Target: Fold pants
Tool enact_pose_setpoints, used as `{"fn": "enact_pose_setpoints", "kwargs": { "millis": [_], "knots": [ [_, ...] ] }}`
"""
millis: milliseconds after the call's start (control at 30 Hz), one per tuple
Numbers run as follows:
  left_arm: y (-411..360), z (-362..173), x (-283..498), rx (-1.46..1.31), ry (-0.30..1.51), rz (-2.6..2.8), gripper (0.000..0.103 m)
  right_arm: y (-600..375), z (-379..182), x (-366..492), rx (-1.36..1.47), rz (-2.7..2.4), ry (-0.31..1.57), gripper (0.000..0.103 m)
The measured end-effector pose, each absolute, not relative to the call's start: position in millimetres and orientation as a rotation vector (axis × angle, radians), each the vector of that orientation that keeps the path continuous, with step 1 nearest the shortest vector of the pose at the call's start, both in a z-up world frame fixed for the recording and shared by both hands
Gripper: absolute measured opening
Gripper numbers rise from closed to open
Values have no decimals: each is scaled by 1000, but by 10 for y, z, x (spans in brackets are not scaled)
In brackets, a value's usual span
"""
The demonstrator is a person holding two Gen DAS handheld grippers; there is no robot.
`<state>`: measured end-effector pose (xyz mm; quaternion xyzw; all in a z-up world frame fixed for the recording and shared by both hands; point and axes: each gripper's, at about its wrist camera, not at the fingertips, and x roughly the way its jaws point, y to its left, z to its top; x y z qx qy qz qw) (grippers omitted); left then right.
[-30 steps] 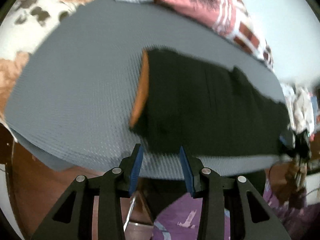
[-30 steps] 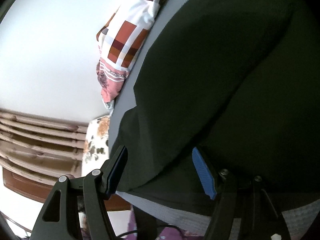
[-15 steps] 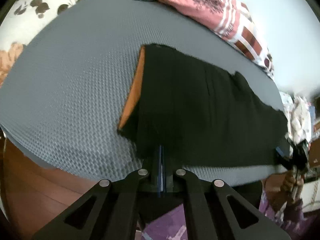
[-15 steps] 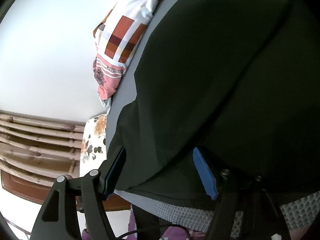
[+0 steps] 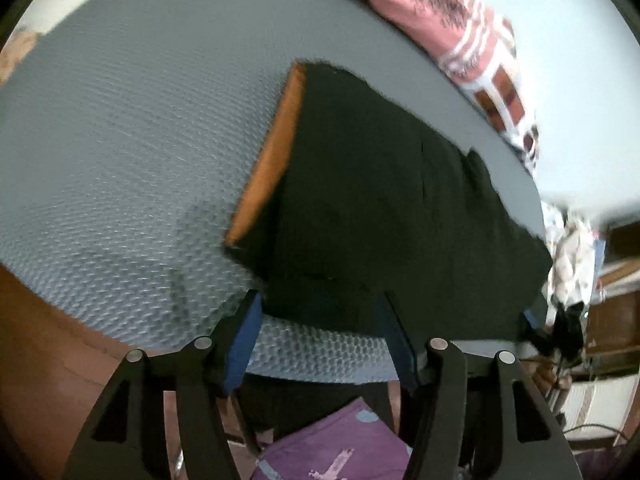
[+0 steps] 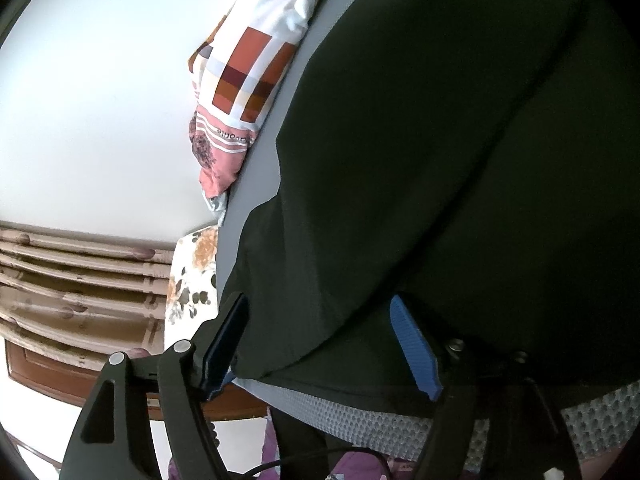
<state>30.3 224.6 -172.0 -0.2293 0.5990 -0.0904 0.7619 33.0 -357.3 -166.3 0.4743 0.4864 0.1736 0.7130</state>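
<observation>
Black pants [image 5: 380, 200] with an orange waistband [image 5: 268, 160] lie flat on a grey textured mat [image 5: 120, 120]. My left gripper [image 5: 320, 332] is open and empty at the mat's near edge, just short of the pants' near hem. In the right wrist view the pants [image 6: 440, 160] fill most of the frame. My right gripper [image 6: 320, 344] is open, its jaws on either side of the pants' near edge, holding nothing. The right gripper also shows small at the far right of the left wrist view [image 5: 560, 320].
A pink and checked cloth [image 5: 460, 32] lies bunched at the mat's far edge, also in the right wrist view [image 6: 248, 80]. A floral sheet [image 6: 192, 276] and a wooden bed frame [image 6: 80, 272] lie beyond the mat. Purple fabric [image 5: 340, 448] is below the left gripper.
My left gripper was open one second ago, shut half a second ago at the pants' near hem, and is open again now. The right gripper has stayed open and nearly still.
</observation>
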Motion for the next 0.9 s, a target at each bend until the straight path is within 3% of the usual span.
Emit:
{"fn": "enact_pose_setpoints", "kwargs": {
  "millis": [67,100,267,433,600,900],
  "knots": [
    [2191,-1719,309,-481,1293,-183,57,-3577,-1663,323,1057,382,1073,71],
    [2199,-1707,292,-472,1294,-175,35,-3579,-1663,320,1060,381,1071,71],
    [2025,-1391,296,-330,1221,-156,25,-3574,-1668,337,1046,379,1076,71],
    [2029,-1033,455,-274,1125,-135,24,-3570,-1664,319,1047,385,1061,72],
    [2120,-1508,568,-242,1259,-105,25,-3648,-1687,268,1118,404,1019,71],
    [2186,-1558,571,-259,1263,-96,27,-4279,-1781,318,1284,309,893,71]
  ]
}}
